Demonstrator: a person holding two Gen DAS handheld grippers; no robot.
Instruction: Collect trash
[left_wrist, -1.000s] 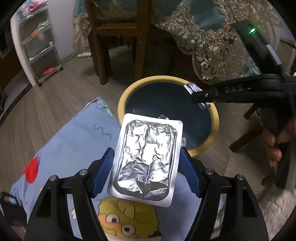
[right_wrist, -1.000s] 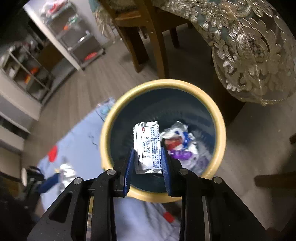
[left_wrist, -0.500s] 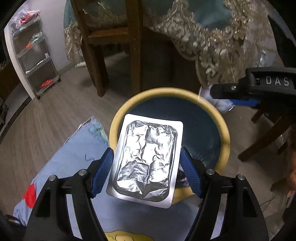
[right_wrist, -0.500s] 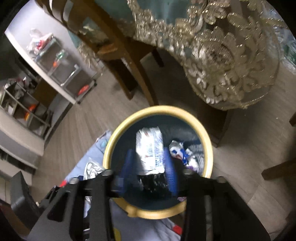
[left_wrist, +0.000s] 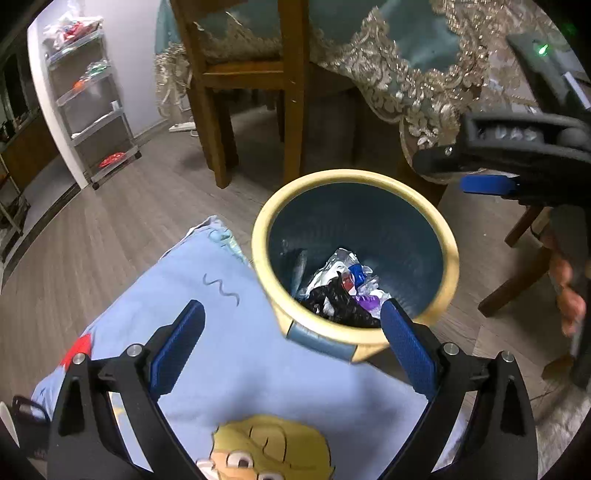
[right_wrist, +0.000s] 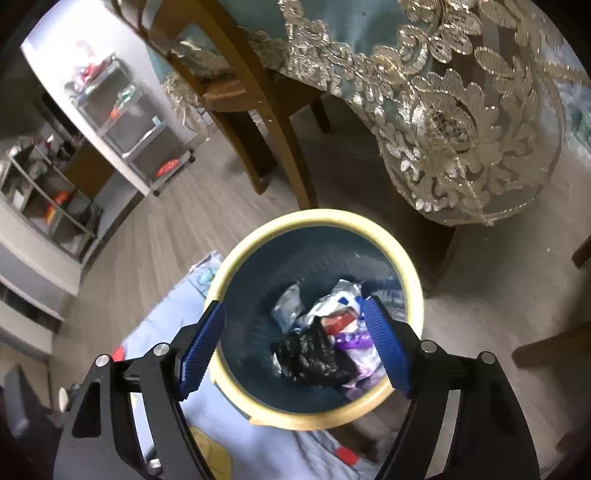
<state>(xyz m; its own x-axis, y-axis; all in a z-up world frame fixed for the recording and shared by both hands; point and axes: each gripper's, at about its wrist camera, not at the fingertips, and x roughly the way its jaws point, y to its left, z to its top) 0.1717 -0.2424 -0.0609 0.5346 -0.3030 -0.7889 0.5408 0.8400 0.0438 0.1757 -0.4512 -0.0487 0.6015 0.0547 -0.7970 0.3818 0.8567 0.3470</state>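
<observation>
Now trash (right_wrist: 321, 339) lies below fingers (right_wrist: 201, 350)

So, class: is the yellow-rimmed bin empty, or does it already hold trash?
It holds trash. The bin has crumpled wrappers and a black bag lying at its bottom, well below the rim.

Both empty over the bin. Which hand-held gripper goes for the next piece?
Left, probably. The left hand-held gripper hangs open over the blue cloth; the right hand-held gripper is open above the bin. No loose trash shows.
</observation>
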